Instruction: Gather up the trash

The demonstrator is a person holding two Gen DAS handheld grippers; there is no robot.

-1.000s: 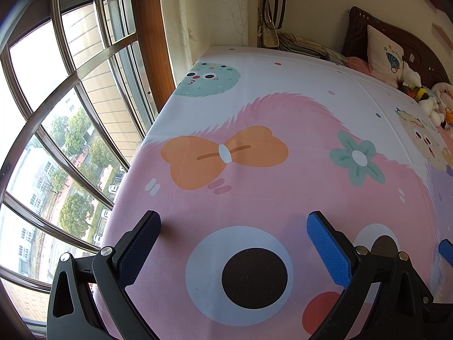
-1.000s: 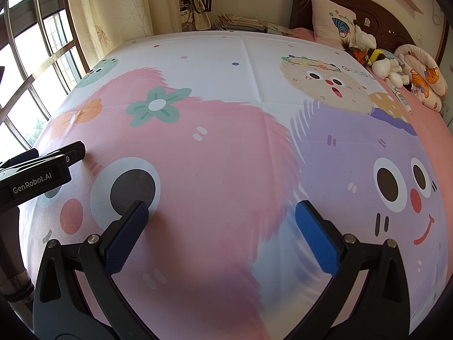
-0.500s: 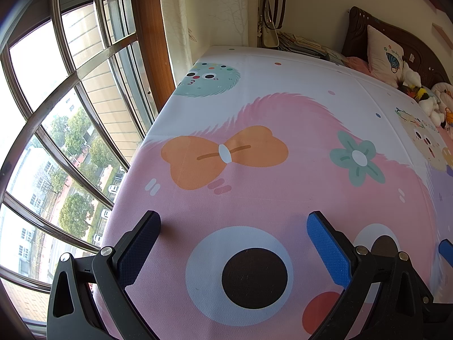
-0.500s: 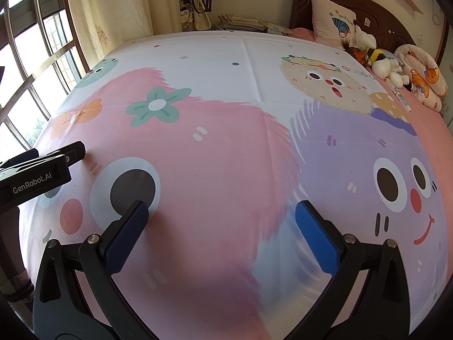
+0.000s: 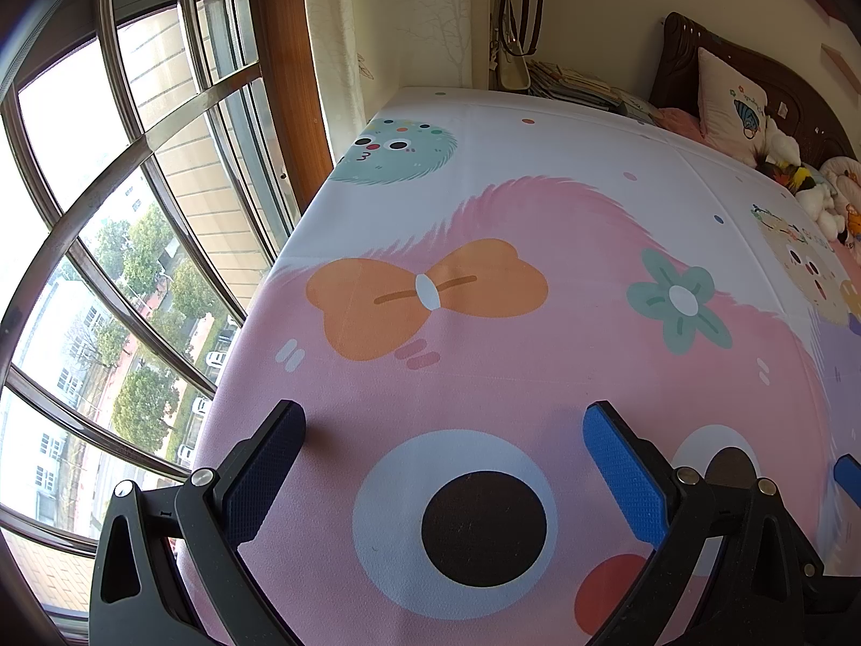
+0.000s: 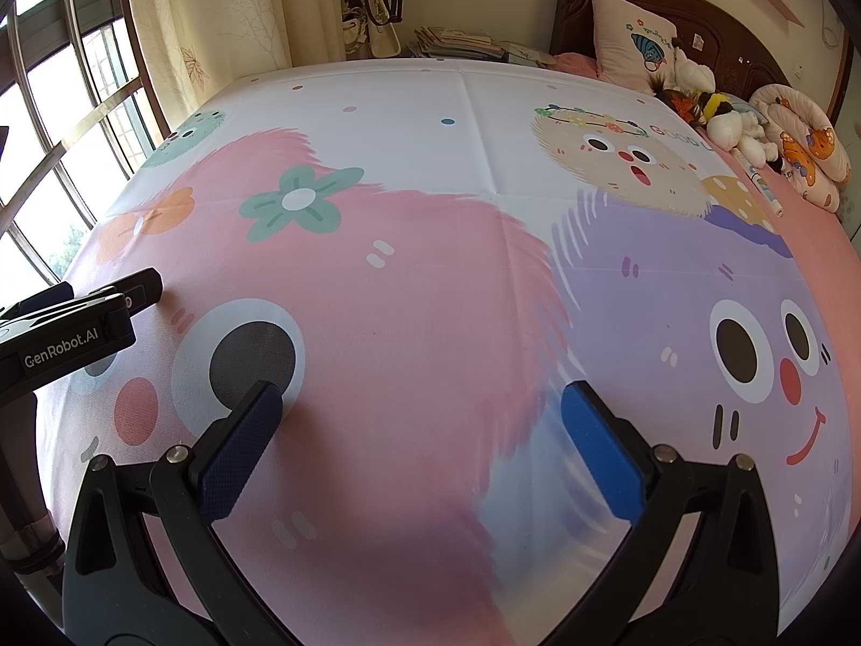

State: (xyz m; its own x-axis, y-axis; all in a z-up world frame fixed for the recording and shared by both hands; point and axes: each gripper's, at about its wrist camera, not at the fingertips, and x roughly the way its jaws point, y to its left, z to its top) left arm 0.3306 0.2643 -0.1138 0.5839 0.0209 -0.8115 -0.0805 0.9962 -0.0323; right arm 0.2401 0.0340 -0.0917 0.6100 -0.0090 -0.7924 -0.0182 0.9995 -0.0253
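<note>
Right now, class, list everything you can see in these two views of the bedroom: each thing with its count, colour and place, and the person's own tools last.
bedsheet: one, pink, white and lilac cartoon print, covering the bed
pillow: one, pale pink with a print, against the headboard
headboard: one, dark brown wood, far end of the bed
soft toys: a small heap, white, yellow and black, beside the pillow
stack of books: one pile, mixed colours, beyond the far edge of the bed
hanging bag: one, cream with dark straps, on the wall by the curtain
curtain: one, cream, beside the window
window: one, metal-barred, left of the bed
trash: none visible
left gripper: fingers open, empty
right gripper: fingers open, empty
</note>
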